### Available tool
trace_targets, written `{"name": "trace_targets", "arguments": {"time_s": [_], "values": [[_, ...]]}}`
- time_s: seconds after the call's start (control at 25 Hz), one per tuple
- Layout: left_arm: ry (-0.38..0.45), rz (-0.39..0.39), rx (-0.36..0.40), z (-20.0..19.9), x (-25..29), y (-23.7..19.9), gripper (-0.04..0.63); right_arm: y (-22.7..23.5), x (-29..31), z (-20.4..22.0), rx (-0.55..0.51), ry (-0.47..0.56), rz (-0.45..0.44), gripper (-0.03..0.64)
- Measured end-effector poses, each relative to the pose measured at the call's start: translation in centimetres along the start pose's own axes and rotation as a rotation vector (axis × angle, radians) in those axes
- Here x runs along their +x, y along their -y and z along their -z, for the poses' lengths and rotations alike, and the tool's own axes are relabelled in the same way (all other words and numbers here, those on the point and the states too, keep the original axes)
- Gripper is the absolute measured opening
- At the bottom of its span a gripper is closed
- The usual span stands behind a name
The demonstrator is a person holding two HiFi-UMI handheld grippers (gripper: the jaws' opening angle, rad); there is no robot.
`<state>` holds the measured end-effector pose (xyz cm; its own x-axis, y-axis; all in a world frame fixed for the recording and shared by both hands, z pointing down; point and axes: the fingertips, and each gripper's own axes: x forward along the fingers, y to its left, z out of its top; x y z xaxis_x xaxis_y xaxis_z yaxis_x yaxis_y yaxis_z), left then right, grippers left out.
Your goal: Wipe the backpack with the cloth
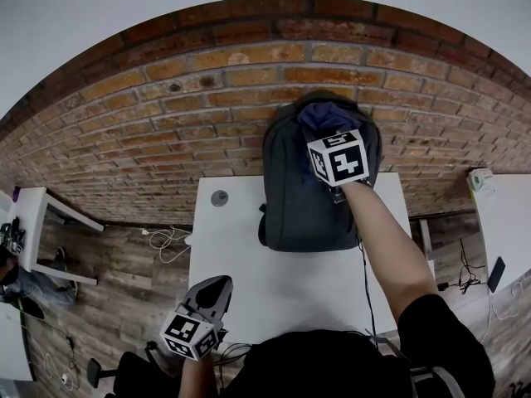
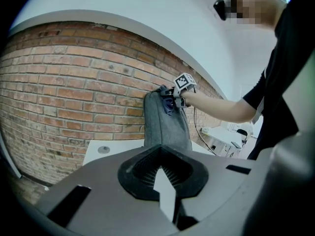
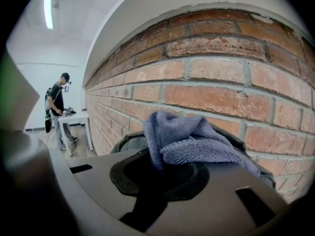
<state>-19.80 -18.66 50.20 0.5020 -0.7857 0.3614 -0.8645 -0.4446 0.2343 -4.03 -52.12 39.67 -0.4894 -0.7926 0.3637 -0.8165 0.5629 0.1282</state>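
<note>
Head view: the right hand-held gripper (image 1: pixel 325 125) held the cloth (image 1: pixel 319 113) against the top of the backpack (image 1: pixel 303 197).
The backpack stood upright at the back of the white bench (image 1: pixel 249 264), against the brick wall (image 1: pixel 166 123). In the right gripper view the jaws were clamped on the bunched blue-grey cloth, which draped over the backpack's top edge just beside the bricks. The left hand-held gripper (image 1: pixel 214 293) hung by the bench's front edge, well apart from the backpack, jaws together and empty.
</note>
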Motion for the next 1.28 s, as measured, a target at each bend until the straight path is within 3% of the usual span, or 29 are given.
{"name": "trace_targets", "arguments": {"time_s": [0.52, 0.84, 1.28], "values": [[0.003, 0.0, -0.001, 0.1, -0.3, 0.2, -0.006, -4.9, 1.7, -0.7, -0.03, -0.024, -0.065, 0.064], [0.016, -0.01, -0.001, -0.1, -0.8, 0.2, -0.006, -6.2, 1.3, 0.4, -0.144, -0.02, -0.05, 0.064], [0.015, 0.0, 0.012, -0.2, -0.8, 0.6, -0.006, -9.1, 0.5, 6.2, -0.21, -0.119, -0.097, 0.064]]}}
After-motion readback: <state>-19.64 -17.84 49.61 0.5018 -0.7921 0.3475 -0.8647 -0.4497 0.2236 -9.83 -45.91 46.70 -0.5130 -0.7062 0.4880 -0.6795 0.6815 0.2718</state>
